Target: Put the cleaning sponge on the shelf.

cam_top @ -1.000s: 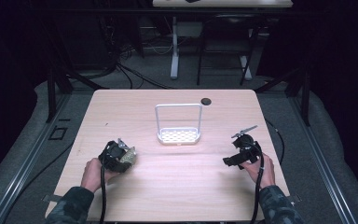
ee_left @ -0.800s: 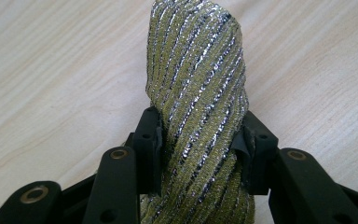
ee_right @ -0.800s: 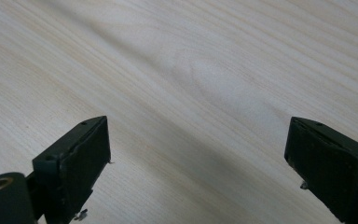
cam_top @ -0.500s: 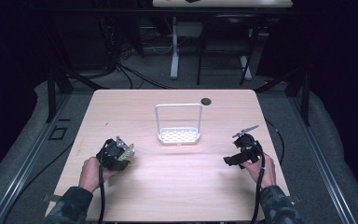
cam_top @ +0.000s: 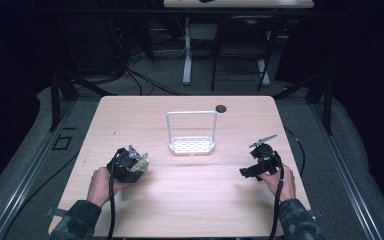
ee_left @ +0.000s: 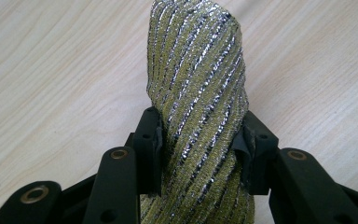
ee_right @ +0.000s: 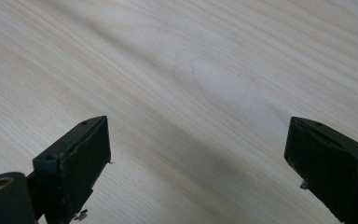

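A: Scrubber, the gold-and-silver striped one, sits pinched between the jaws of the left gripper; both pads press into its sides. In the high view it shows at lower left of the frame, just above the worktop.

B: Change against the two earlier high-view pictures?

A: Small. The left gripper holds nearly the same spot, drifting slightly down-left. The right gripper shifts a little too, otherwise steady.

B: Right jaws?

A: Spread wide, nothing between them, bare wood below.

B: Meaning for the work?

A: Grasp looks secure, carry not really begun. The white wire caddy stands at mid-frame, well apart from both grippers, tray unoccupied. My judgement: the likely next move is bringing the scrubber up and right to it.
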Demonstrator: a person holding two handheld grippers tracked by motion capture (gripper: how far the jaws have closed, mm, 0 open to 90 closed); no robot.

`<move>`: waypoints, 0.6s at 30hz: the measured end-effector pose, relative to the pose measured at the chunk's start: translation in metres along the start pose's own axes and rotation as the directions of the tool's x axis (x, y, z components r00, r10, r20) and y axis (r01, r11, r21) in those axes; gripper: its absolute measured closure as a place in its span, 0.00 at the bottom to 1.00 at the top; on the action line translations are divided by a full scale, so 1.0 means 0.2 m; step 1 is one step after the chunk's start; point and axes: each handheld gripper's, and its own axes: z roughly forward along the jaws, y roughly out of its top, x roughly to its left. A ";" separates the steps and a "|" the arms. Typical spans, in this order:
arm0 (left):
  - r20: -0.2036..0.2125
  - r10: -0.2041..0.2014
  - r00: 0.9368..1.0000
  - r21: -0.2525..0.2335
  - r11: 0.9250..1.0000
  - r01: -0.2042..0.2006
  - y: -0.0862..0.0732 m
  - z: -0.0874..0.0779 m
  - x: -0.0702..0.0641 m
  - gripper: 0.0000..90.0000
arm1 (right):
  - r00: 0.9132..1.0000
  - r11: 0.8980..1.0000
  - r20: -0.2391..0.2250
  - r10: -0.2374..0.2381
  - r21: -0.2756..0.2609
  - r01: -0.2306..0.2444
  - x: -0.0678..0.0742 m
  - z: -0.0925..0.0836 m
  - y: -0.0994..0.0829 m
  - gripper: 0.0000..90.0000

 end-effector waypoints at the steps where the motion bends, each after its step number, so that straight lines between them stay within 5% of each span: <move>1: 0.001 0.001 1.000 -0.002 1.000 -0.001 0.00 0.00 0.00 0.65 | 1.000 1.000 0.004 0.000 0.002 0.000 0.00 0.00 0.00 0.07; 18: 0.015 0.061 0.998 -0.026 0.998 -0.060 0.09 -0.01 -0.07 0.64 | 1.000 1.000 0.003 -0.010 0.008 0.010 0.01 0.00 0.01 0.07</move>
